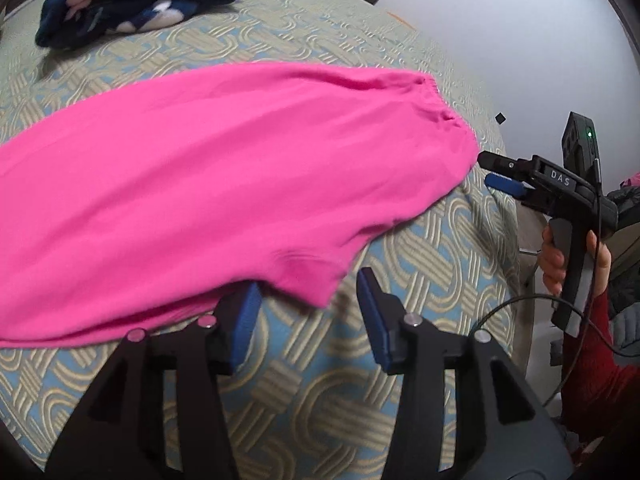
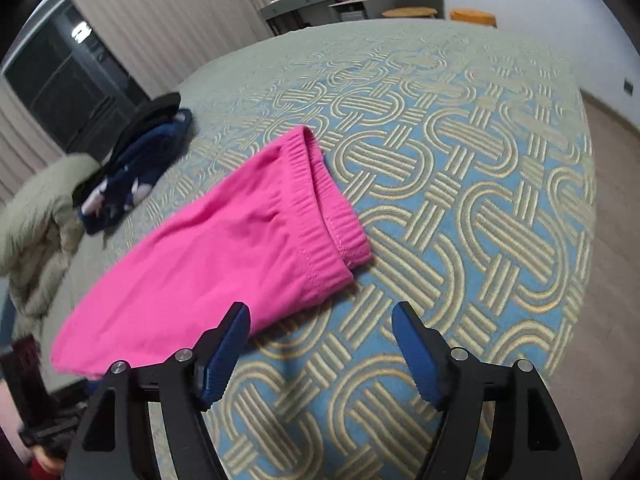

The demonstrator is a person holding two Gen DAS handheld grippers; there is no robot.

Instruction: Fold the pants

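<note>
Pink pants [image 1: 224, 184] lying flat on the patterned bed [image 2: 460, 184], folded lengthwise by the look of it, waistband [image 2: 320, 200] toward the right gripper [image 2: 320, 344]. Left gripper [image 1: 310, 312] standing apart at the near hem, nothing pinched; right gripper spread wide, empty, just short of the waistband corner. Risks from here: pinching only the top layer (two layers stacked at that edge), so the fold skews; snagging the bedspread along with the cloth; dragging the fabric into wrinkles if one side lifts first. Dark blue garment [image 1: 140, 4] well apart, no hindrance.
</note>
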